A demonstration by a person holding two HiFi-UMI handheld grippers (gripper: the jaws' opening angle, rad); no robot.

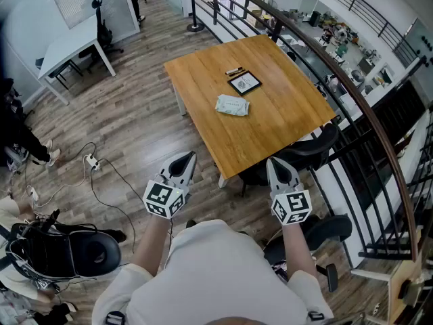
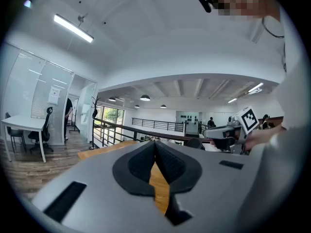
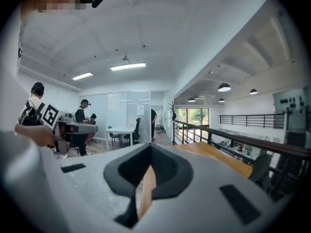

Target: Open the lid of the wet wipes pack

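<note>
Wooden surface (image 1: pixel 284 120) is standing ahead of the person. Left gripper (image 1: pixel 181 164) and right gripper (image 1: pixel 281 170) are hovering short of its near corner, each with jaws pressed together and holding nothing. Wet wipes pack (image 1: pixel 232 105) is lying flat mid-surface, well ahead and between them, long axis crosswise. Neither hand looks clearly nearer. A forward reach is needed, I judge.
</note>
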